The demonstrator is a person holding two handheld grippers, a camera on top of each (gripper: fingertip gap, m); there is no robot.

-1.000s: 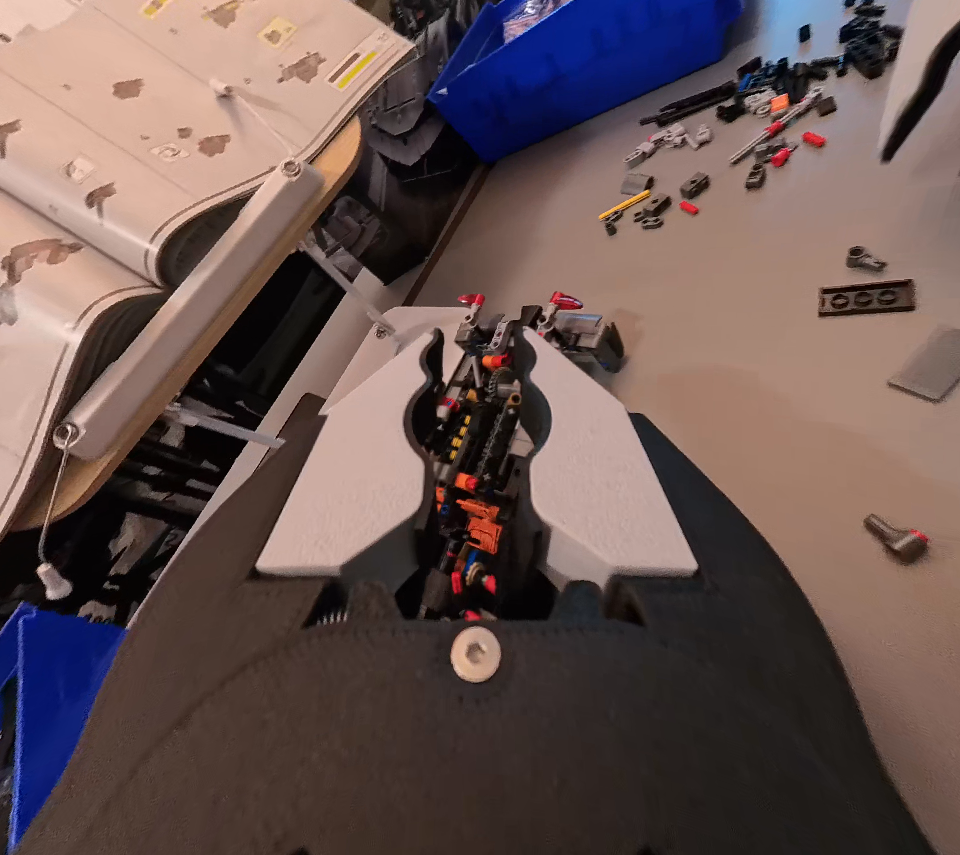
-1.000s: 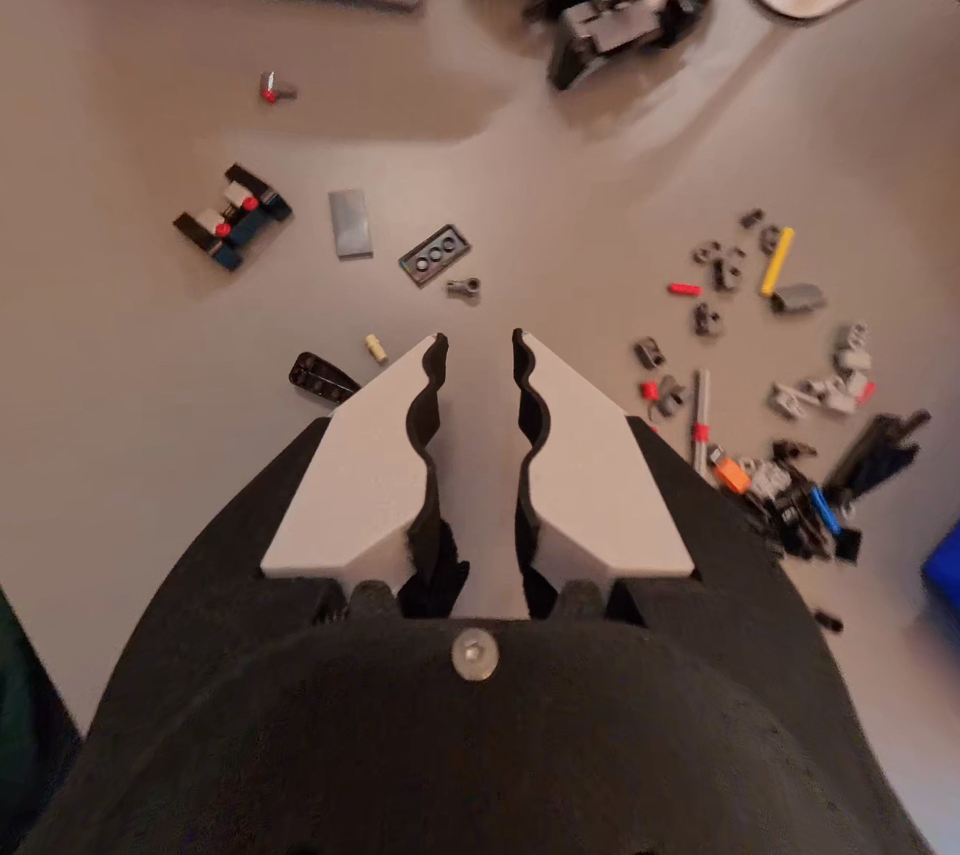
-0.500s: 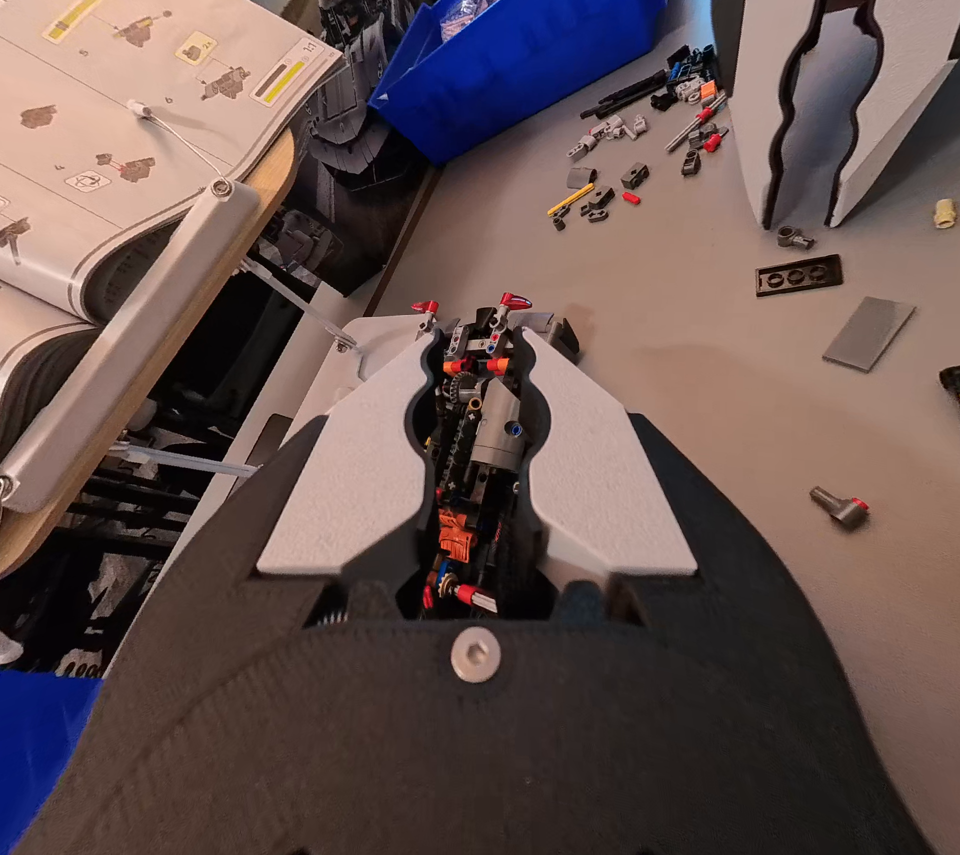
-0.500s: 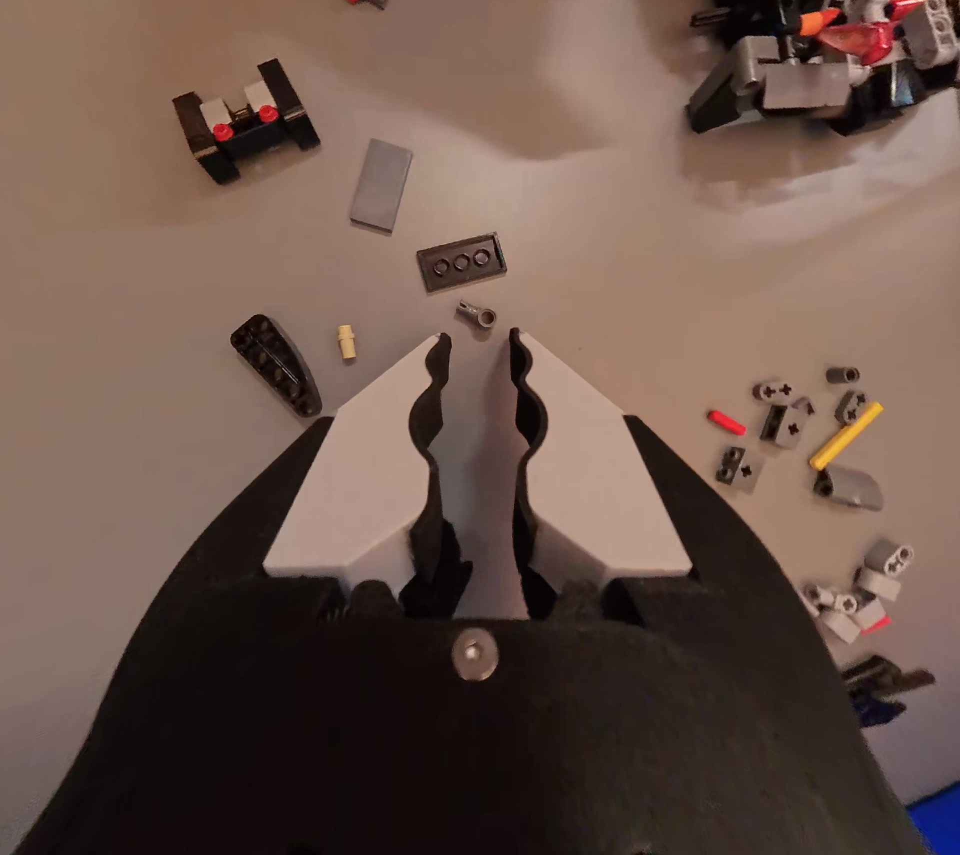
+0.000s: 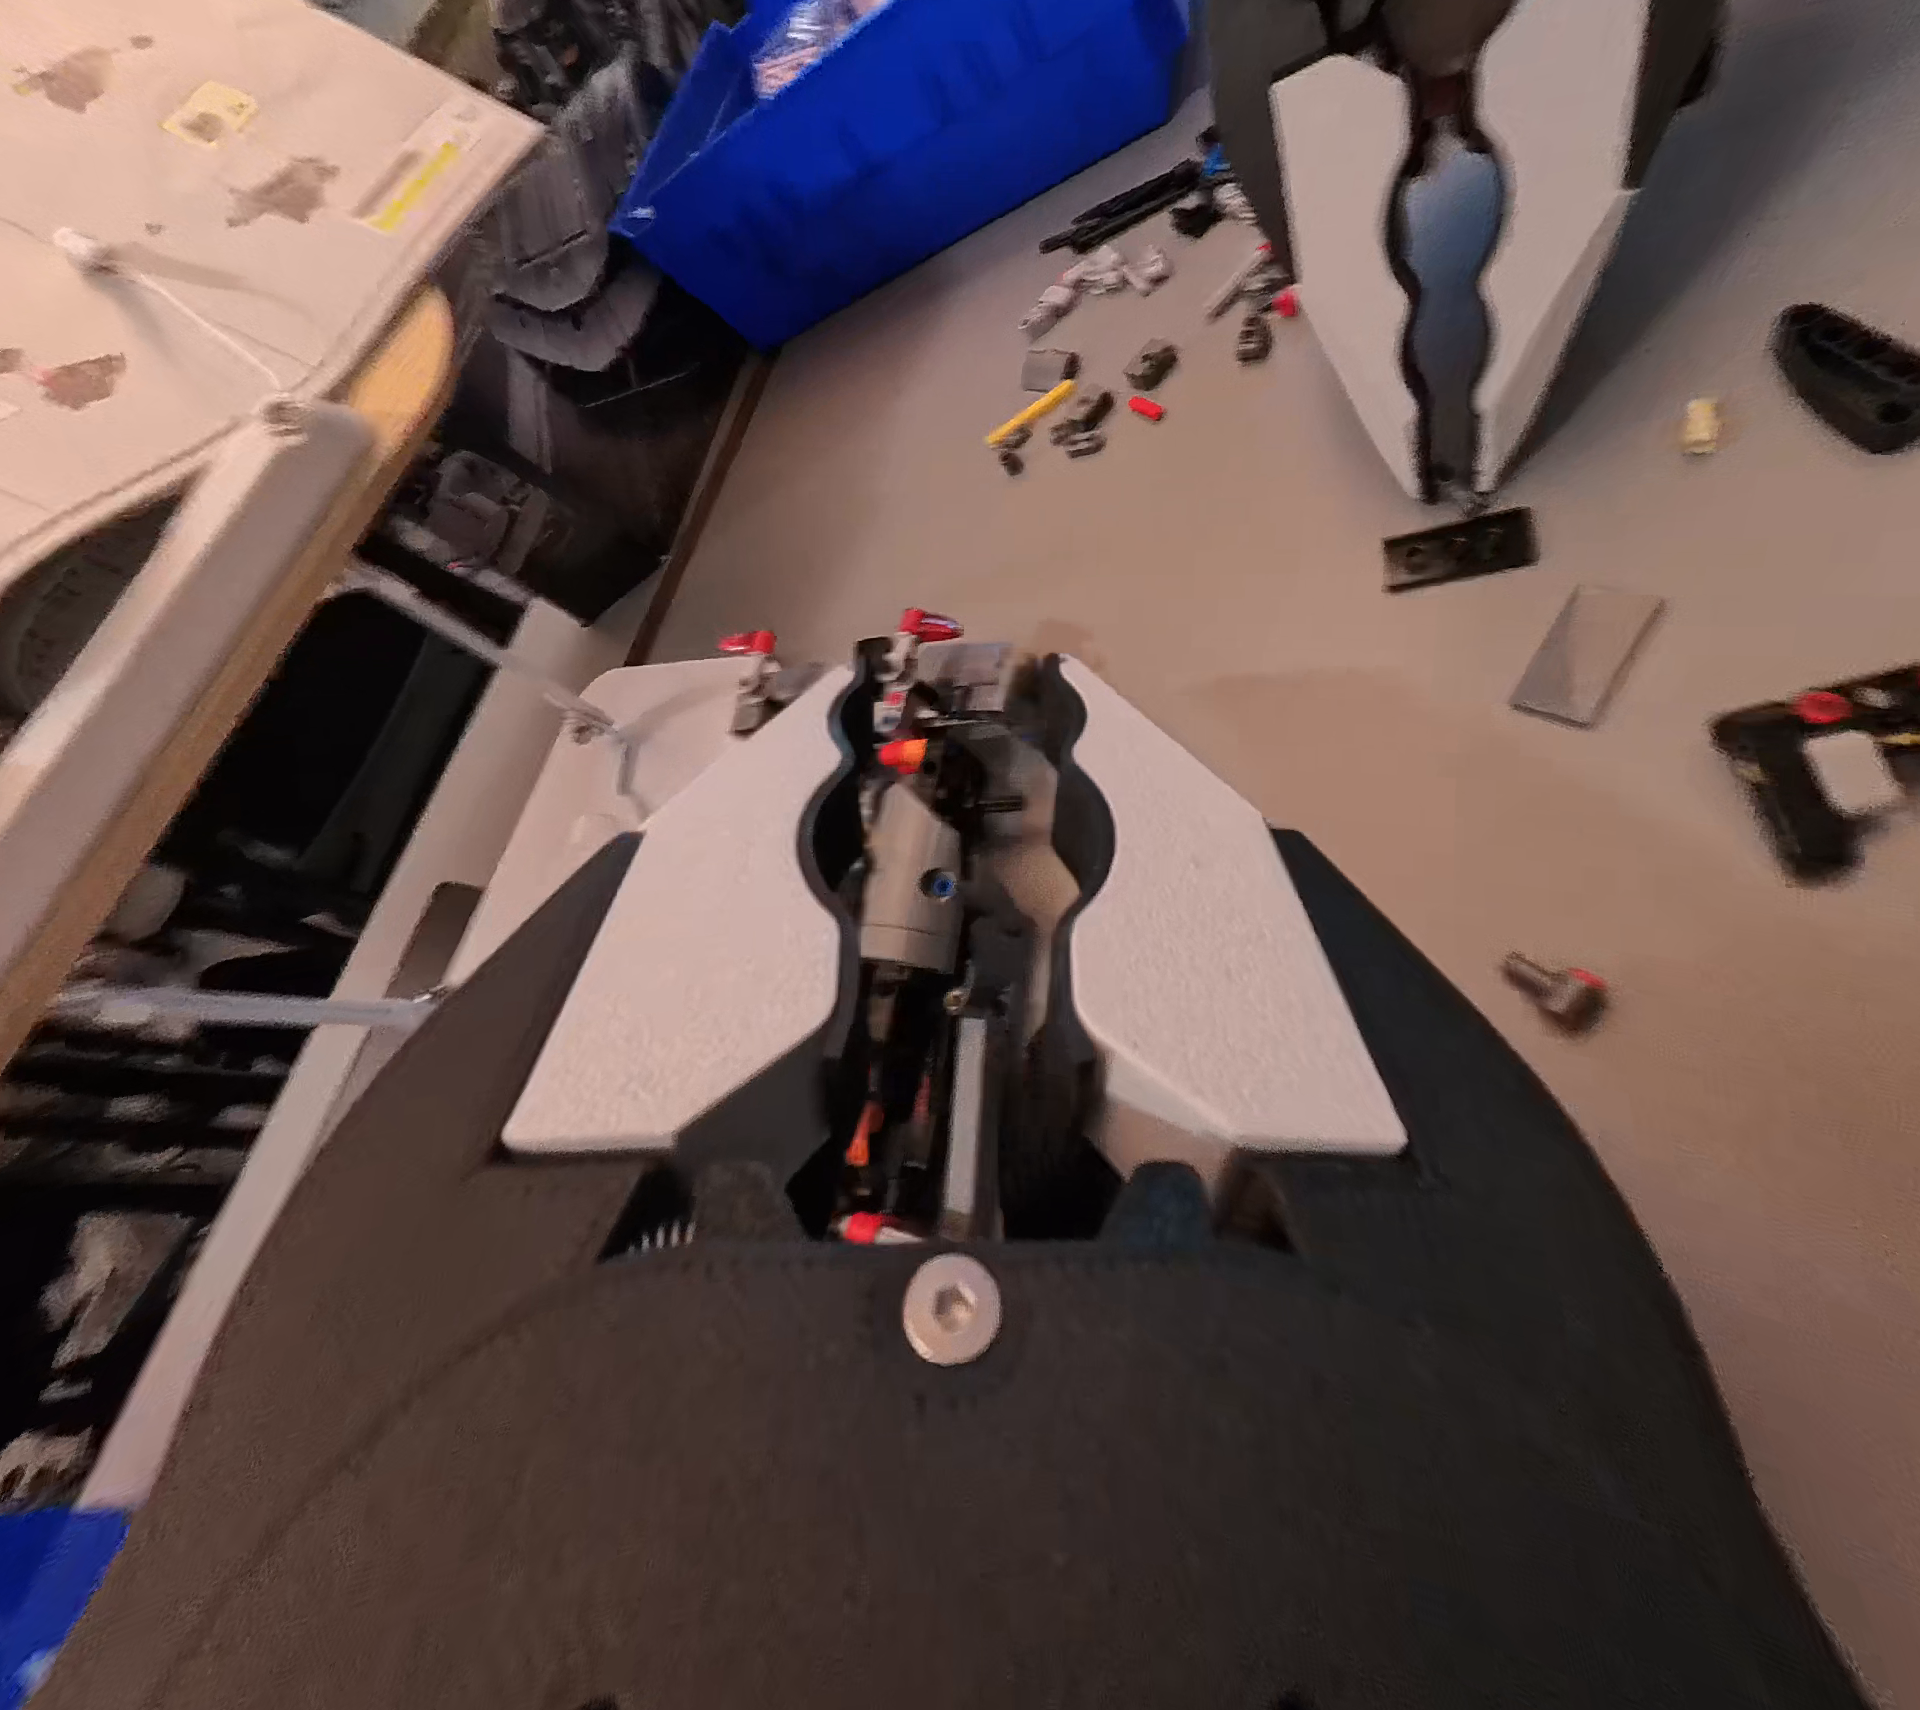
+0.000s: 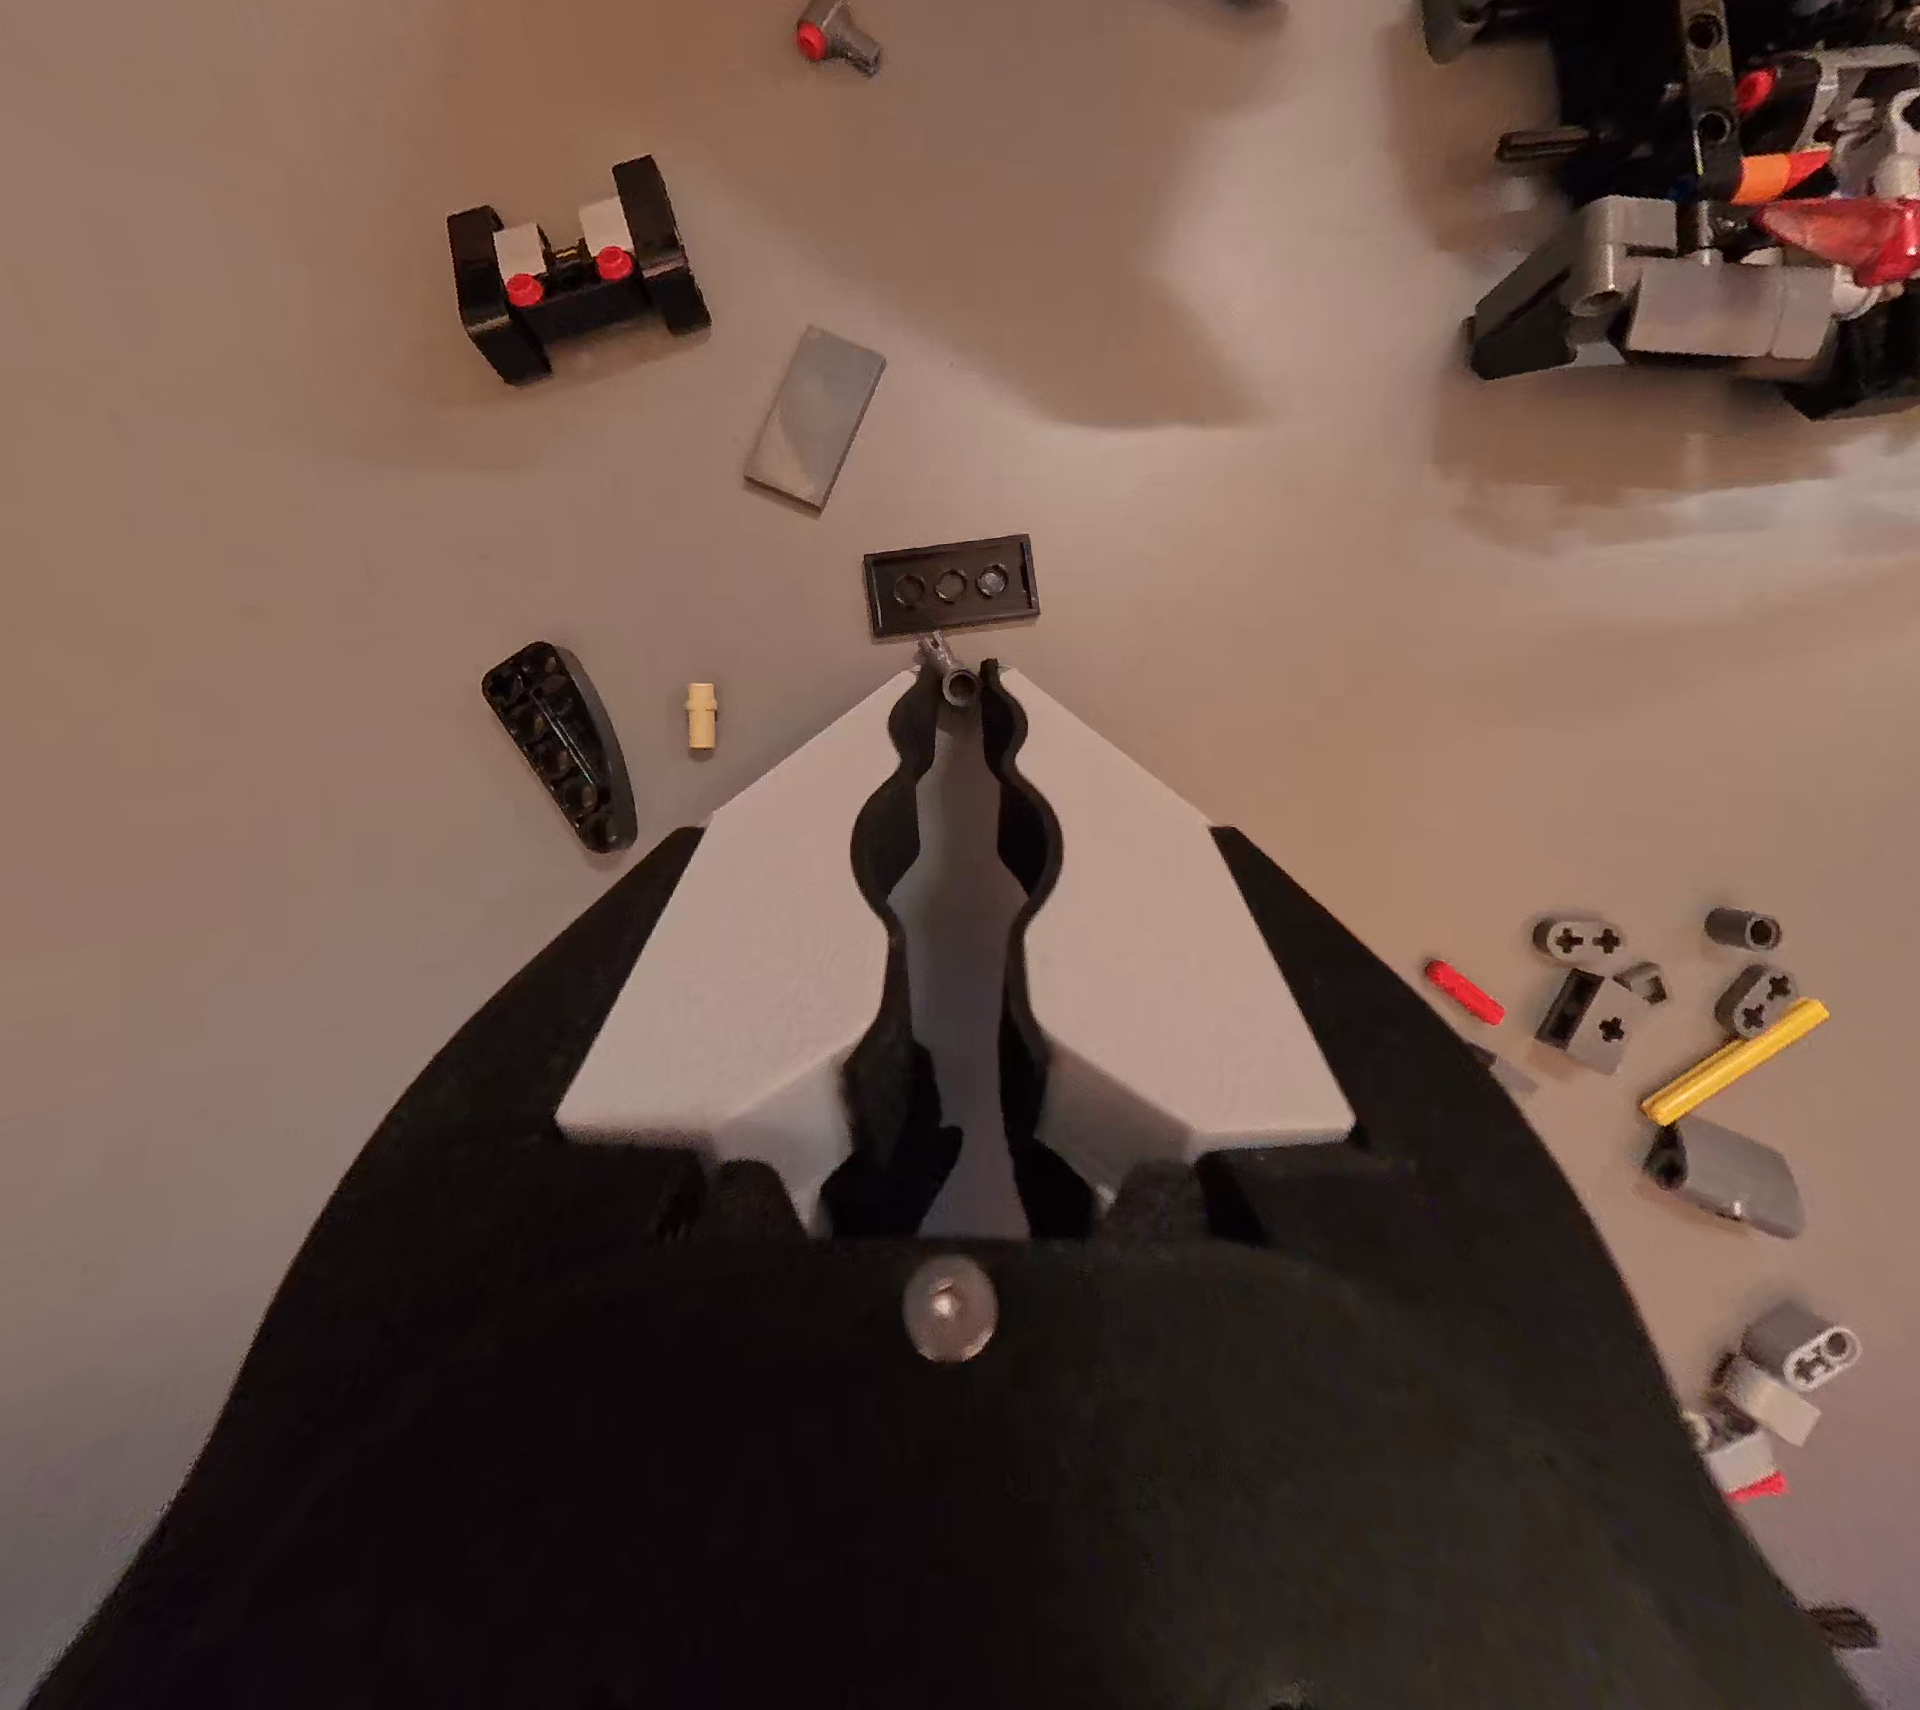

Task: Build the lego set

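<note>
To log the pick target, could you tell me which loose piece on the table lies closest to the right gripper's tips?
The small grey connector sits right between the right gripper tips, just below the black three-hole plate; the tan pin lies farther left.

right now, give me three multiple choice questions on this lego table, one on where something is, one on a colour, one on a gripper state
1. Where is the small grey connector?
A. between the right gripper's fingertips, just below the black three-hole plate
B. inside the blue bin
C. on the open booklet

2. What colour is the long thin rod among the loose pieces at the right of the right wrist view?
A. green
B. yellow
C. white

3. What is the left gripper doing?
A. hanging open and empty
B. shut on a flat grey tile
C. shut on the lego model

Answers:
1 A: the right gripper has its tips on either side of it, beside the plate.
2 B: the rod is yellow.
3 C: the left gripper has the lego model between its fingers.
</note>
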